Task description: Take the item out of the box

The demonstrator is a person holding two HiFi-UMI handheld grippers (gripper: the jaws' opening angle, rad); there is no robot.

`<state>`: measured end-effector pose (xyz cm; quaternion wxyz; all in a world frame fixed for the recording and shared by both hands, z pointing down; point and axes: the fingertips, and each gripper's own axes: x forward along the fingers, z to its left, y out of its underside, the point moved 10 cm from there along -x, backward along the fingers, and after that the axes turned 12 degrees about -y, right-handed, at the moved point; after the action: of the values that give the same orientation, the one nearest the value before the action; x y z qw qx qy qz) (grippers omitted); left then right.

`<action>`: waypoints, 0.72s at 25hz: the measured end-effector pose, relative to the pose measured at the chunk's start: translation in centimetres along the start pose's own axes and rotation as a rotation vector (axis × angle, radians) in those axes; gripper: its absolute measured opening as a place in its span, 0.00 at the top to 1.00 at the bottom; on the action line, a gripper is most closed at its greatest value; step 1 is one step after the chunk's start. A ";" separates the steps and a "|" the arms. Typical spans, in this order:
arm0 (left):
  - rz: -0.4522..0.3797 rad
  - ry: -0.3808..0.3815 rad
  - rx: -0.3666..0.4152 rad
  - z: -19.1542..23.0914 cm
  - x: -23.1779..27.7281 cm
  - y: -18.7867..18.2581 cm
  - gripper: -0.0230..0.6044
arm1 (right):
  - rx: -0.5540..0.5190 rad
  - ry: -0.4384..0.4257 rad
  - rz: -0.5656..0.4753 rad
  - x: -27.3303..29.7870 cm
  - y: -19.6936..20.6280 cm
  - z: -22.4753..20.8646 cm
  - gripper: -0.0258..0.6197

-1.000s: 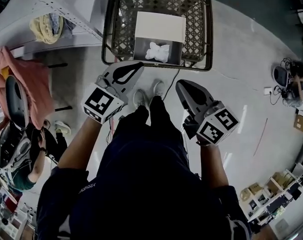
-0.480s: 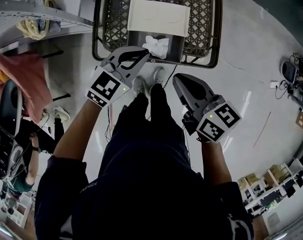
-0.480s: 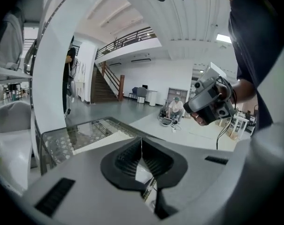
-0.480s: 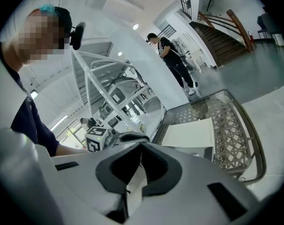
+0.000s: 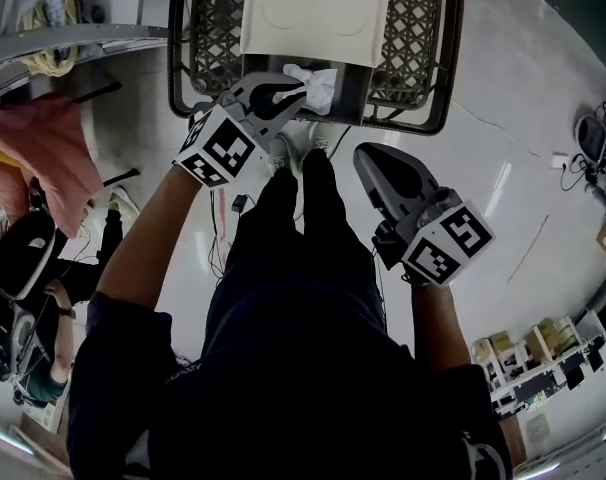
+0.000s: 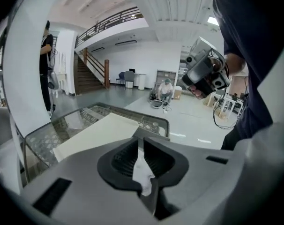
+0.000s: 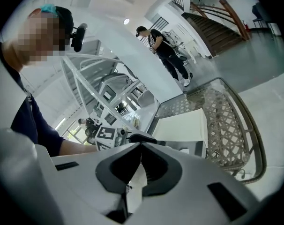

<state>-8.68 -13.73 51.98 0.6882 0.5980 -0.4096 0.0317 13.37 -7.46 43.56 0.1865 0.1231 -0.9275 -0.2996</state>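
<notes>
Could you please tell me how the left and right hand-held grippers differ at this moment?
The left hand-held gripper is shut on the white item; the right hand-held gripper is shut on nothing. The left reaches the box; the right hangs back beside the person's leg. Both have their jaws together.

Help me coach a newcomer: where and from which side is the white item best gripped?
Probably pinch the white item by its crumpled near edge from the person's side, as the left tool does; the box flap lies beyond.

one box (image 5: 313, 23), one cloth (image 5: 319, 81), one basket (image 5: 180, 40)
</notes>
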 end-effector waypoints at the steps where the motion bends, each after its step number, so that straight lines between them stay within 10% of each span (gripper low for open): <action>1: 0.016 0.012 0.014 0.1 0.5 0.3 0.91 | 0.007 0.002 0.003 -0.1 0.0 -0.4 0.92; 18: 0.279 0.148 0.399 -1.5 7.1 3.5 0.84 | 0.087 0.021 0.020 -0.8 0.7 -4.8 0.92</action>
<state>-5.05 -14.60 59.16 0.5736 0.6557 -0.4224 0.2502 16.07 -9.12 47.37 0.1938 0.1253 -0.9388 -0.2557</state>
